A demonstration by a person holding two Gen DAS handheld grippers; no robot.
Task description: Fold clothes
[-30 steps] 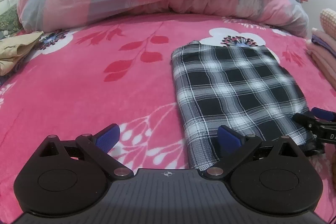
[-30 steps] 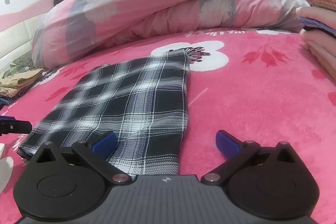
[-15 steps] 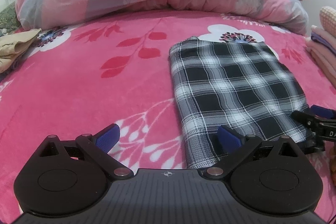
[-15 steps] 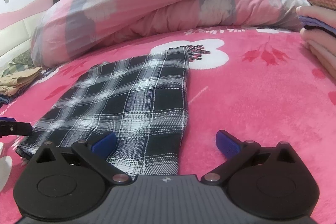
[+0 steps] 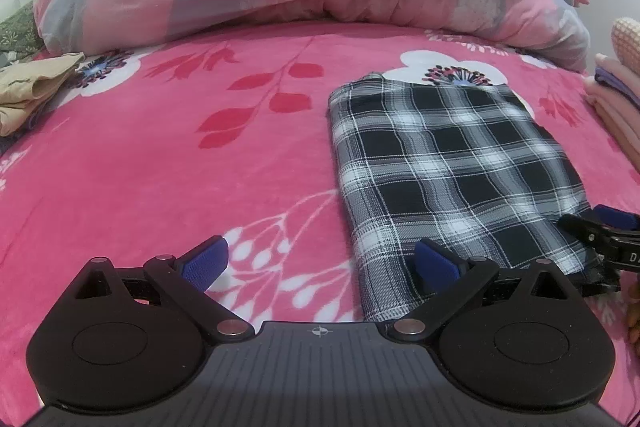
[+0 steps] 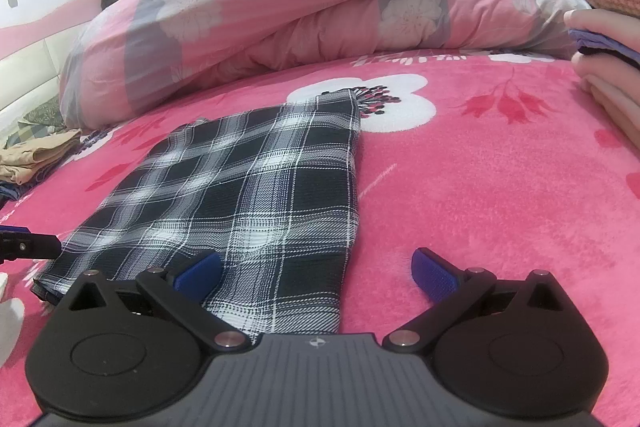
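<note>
While both claws sit low at the near hem of the plaid garment (image 5: 452, 167), neither has cloth between its pads. On the left gripper (image 5: 318, 261), the jaws are spread wide and released; its right blue pad rests over the near-left corner of the plaid, while its left pad is out over the pink bedspread (image 5: 160, 167). From that claw the garment lies ahead and to the right. On the right gripper (image 6: 316, 269), the jaws are likewise spread and empty, with the left pad over the near-right part of the cloth and the right pad off on bare blanket; here the garment runs ahead and to the left. Its long axis points away from both claws toward the rolled quilt (image 6: 300, 7). Each claw looks about equally near its own corner, so the next fold likely calls for pinching both near corners and carrying them forward.
</note>
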